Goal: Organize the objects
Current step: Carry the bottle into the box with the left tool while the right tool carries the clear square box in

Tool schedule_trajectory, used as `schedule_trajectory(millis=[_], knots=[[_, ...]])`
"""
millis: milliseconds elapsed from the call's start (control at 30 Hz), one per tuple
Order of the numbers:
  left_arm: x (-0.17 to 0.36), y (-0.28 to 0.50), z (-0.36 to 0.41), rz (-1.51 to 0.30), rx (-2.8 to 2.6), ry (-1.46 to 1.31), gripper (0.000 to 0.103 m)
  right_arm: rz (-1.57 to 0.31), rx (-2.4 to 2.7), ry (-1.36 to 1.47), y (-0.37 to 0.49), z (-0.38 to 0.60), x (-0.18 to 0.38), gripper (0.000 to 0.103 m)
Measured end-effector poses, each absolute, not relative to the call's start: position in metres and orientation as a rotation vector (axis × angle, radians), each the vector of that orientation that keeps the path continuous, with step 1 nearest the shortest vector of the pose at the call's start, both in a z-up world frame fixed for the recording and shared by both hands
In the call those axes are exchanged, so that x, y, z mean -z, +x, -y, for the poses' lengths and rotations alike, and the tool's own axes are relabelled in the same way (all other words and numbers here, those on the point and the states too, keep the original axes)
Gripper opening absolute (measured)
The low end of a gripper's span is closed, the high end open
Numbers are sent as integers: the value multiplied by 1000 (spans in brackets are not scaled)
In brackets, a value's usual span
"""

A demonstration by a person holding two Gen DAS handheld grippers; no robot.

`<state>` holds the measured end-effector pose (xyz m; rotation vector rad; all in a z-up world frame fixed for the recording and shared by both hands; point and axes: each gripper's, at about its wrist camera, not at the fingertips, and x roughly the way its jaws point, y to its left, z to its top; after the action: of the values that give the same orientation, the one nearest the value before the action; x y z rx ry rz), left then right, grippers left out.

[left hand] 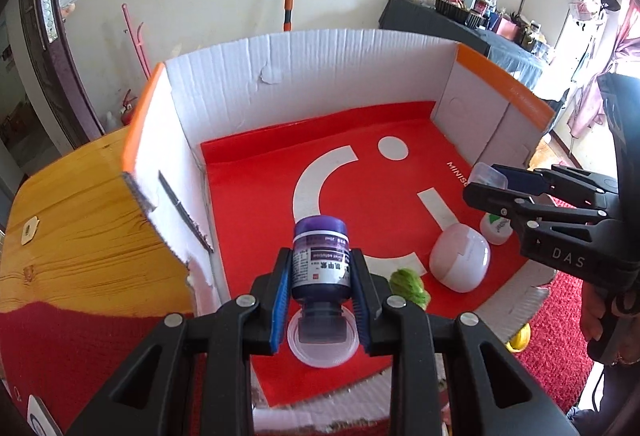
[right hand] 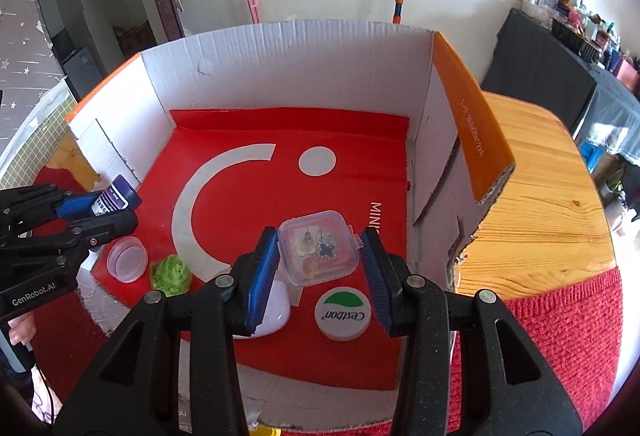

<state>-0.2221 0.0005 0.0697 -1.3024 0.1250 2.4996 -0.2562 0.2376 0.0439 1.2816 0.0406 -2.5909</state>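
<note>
Left gripper (left hand: pixel 320 286) is clamped on the bottle (left hand: pixel 320 260) and right gripper (right hand: pixel 318 272) on the clear case (right hand: pixel 318 248), both above the box (right hand: pixel 288 59), where four items already lie.

Hidden or unreadable items

Bottle (left hand: pixel 320 260) label print too blurred to read; round dish (left hand: pixel 322 344) partly behind bottle; yellow object (left hand: pixel 520 338) mostly hidden by box edge (left hand: pixel 516 300); white case (right hand: pixel 274 310) partly covered by gripper finger (right hand: pixel 262 276).

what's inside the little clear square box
The clear square box, between the right hand-held gripper's fingers, shows small trinkets: silvery pieces, a dark blue one, something amber. Details are too small to tell.
</note>
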Motion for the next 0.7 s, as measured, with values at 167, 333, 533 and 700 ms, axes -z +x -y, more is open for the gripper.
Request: schedule_trajectory(millis=[167,333,533,700], knots=[[-64,-236,-1,-95,-2467,-1338,28,-54,2582,1325,-267,-238,-37,40],[-60,-248,-1,-78,-2447,-1369,29,-56,2585,1352,-277,-240,-34,40],[-50,-255,-6,-98,-2427,-1416,28,-52,2584,1384,-285,-241,-30,40],[-46,-256,-7,-110,-2423,-1430,28,-90,2581,1393,-284,-240,-30,40]])
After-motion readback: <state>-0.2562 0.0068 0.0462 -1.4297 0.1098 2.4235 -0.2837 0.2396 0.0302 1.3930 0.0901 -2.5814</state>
